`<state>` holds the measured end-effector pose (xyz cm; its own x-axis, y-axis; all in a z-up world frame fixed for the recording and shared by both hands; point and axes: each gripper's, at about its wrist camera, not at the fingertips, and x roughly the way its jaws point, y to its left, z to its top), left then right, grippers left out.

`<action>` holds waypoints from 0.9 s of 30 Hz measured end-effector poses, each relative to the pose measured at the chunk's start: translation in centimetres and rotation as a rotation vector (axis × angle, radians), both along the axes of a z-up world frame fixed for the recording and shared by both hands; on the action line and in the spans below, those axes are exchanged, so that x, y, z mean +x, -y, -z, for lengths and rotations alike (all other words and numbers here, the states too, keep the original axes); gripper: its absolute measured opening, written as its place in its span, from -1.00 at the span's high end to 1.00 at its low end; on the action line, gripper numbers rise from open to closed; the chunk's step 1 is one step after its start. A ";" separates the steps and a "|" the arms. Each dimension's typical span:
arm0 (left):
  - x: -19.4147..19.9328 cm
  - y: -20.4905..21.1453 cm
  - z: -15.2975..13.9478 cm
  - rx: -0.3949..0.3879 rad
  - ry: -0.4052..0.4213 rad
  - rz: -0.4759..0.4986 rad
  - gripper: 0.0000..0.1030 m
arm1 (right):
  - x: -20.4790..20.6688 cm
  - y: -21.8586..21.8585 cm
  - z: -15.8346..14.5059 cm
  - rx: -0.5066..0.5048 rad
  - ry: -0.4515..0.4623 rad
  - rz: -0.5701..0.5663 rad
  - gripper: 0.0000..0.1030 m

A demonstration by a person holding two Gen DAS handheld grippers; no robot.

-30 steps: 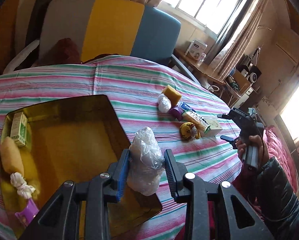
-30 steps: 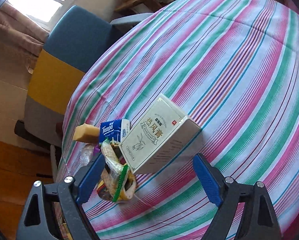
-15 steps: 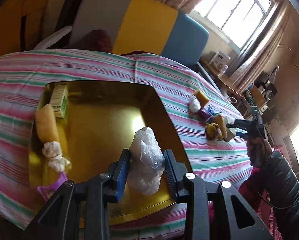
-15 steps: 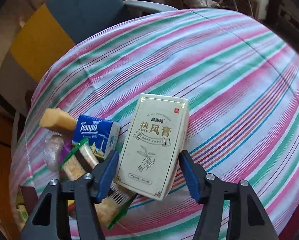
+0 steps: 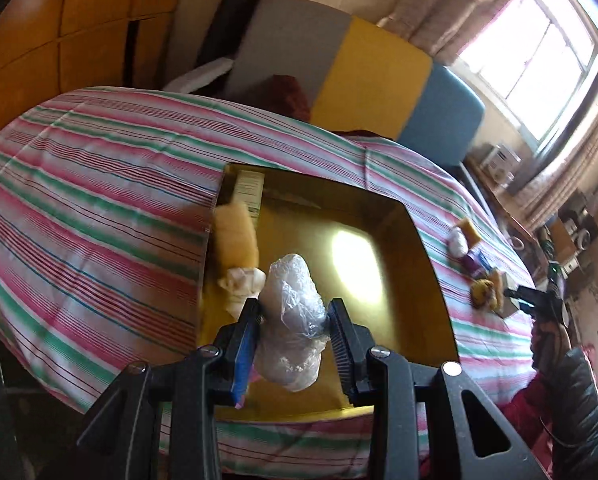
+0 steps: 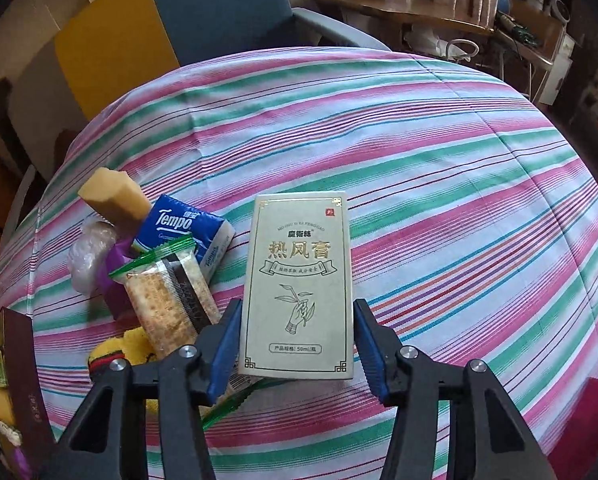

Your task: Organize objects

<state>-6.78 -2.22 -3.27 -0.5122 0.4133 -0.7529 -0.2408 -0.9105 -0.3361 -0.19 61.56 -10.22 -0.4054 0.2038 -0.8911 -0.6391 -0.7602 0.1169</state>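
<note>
My left gripper [image 5: 295,334] is shut on a crumpled clear plastic bag [image 5: 291,316] and holds it above the near part of a gold tray [image 5: 419,264]. The tray holds a yellow sponge [image 5: 237,236], a white wad [image 5: 241,282] and a small box [image 5: 249,190] along its left side. My right gripper [image 6: 295,346] has its blue pads on both sides of a cream carton with gold print [image 6: 299,288] that lies on the striped tablecloth [image 6: 439,184]; the jaws look closed on it or very nearly so.
Left of the carton lie a biscuit pack [image 6: 171,304], a blue Tempo tissue pack [image 6: 187,232], a yellow sponge block [image 6: 113,196], a clear bag [image 6: 87,256] and a yellow toy [image 6: 127,346]. A multicolour chair [image 5: 363,80] stands behind the table.
My left gripper carried the plastic bag left, over the tray. My right gripper moved forward and narrowed its jaws around the cream carton, which now sits squarely between the pads.
</note>
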 end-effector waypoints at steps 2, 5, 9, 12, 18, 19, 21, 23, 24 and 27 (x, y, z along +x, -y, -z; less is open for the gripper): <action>-0.8 -0.8 0.1 -0.013 -0.005 0.016 0.33 | 0.0 0.2 -0.1 0.015 0.007 -0.012 -0.04; -2.8 -2.7 0.5 -0.051 -0.014 0.059 0.33 | 0.2 0.4 -0.2 0.028 0.012 -0.022 -0.04; -6.9 -6.0 1.7 -0.117 -0.009 0.127 0.33 | 0.2 0.5 -0.2 0.033 0.013 -0.022 -0.04; -10.0 -8.0 3.0 -0.156 0.013 0.155 0.33 | 0.2 0.6 0.0 0.047 0.024 -0.020 -0.03; -15.5 -10.0 6.9 -0.259 0.080 0.149 0.30 | 0.0 0.6 0.1 0.060 0.029 -0.026 -0.02; -16.2 -10.0 7.4 -0.277 0.083 0.130 0.30 | 0.0 0.6 0.1 0.063 0.030 -0.027 -0.02; -17.0 -10.0 7.9 -0.285 0.071 0.121 0.25 | -0.1 0.7 0.1 0.073 0.036 -0.032 -0.01; -17.4 -9.8 8.3 -0.302 0.077 0.109 0.23 | -0.2 0.9 0.1 0.084 0.044 -0.040 -0.01; -17.4 -9.6 8.4 -0.295 0.090 0.106 0.21 | -0.3 1.0 0.1 0.090 0.048 -0.044 0.00; -17.0 -8.8 7.7 -0.266 0.089 0.097 0.14 | -0.3 1.1 0.1 0.095 0.051 -0.047 0.00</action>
<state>-23.82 6.58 -10.92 -0.4071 0.2391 -0.8815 -0.3111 -0.9437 -0.1123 -0.52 60.47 -10.36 -0.3713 0.2702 -0.8883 -0.6060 -0.7954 0.0114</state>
